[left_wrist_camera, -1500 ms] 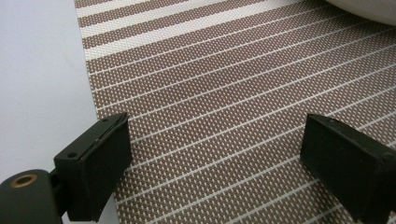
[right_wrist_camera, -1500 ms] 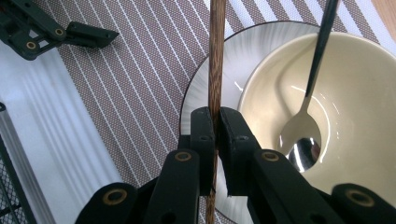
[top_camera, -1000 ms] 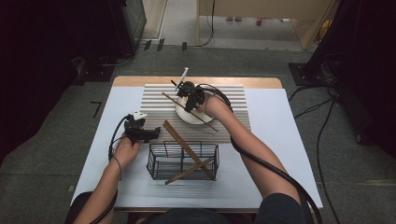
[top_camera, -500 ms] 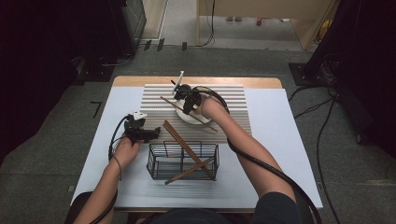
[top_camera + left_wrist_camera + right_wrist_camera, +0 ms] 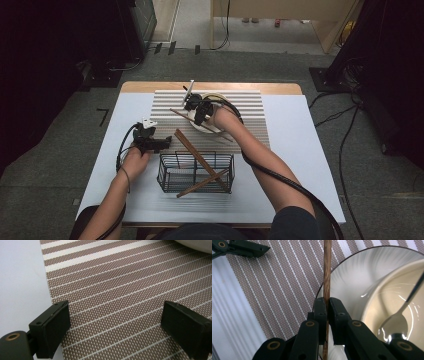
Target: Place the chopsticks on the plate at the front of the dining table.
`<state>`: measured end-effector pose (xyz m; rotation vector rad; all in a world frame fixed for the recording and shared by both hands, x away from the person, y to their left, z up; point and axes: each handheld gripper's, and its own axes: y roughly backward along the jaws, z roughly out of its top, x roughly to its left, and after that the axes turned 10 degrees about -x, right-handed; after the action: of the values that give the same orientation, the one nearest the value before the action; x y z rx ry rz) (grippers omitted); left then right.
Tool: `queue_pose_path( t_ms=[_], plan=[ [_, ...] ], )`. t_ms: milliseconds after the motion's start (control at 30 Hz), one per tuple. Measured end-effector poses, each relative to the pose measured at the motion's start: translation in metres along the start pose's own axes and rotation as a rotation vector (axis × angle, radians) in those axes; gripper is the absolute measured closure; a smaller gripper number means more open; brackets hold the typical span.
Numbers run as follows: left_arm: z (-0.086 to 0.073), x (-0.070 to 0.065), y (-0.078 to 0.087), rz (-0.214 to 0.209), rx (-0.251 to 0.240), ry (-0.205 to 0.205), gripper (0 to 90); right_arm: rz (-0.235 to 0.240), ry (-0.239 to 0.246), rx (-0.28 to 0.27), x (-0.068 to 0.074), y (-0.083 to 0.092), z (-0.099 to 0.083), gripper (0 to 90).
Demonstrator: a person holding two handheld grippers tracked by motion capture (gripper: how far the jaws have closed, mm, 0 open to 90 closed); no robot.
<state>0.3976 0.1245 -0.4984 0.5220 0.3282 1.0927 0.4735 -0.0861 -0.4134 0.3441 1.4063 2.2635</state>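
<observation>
My right gripper [image 5: 327, 301] is shut on a brown wooden chopstick [image 5: 327, 272], which runs on over the rim of a white plate [image 5: 347, 282]. A cream bowl [image 5: 387, 290] with a metal spoon [image 5: 395, 322] in it stands on that plate. From above, the right gripper [image 5: 196, 107] hangs over the plate [image 5: 200, 126] at the back of the striped mat, the chopstick [image 5: 176, 111] slanting across it. My left gripper [image 5: 113, 320] stands open over the mat with nothing between its fingers. It [image 5: 165, 143] rests at the mat's left edge.
A black wire basket [image 5: 196, 172] stands near the front of the table with two chopsticks [image 5: 192, 150] leaning out of it. The striped mat [image 5: 250, 107] lies on a white tabletop [image 5: 305, 165]. The left gripper [image 5: 239, 248] also appears far off in the right gripper view.
My right gripper has shifted a little to the left over the plate with the chopstick in it. The left gripper has stayed put.
</observation>
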Motion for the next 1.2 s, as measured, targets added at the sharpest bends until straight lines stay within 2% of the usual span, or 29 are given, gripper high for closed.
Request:
queue_pose_path(
  t_ms=[533,1200],
  plan=[
    [0.0,0.0,0.0,0.001,-0.001,0.002,9.0,0.002,0.014,0.029,0.003,-0.013,-0.001,85.3],
    [0.0,0.0,0.0,0.001,-0.001,0.003,9.0,-0.008,-0.012,0.022,0.002,-0.014,0.0,85.3]
  ],
)
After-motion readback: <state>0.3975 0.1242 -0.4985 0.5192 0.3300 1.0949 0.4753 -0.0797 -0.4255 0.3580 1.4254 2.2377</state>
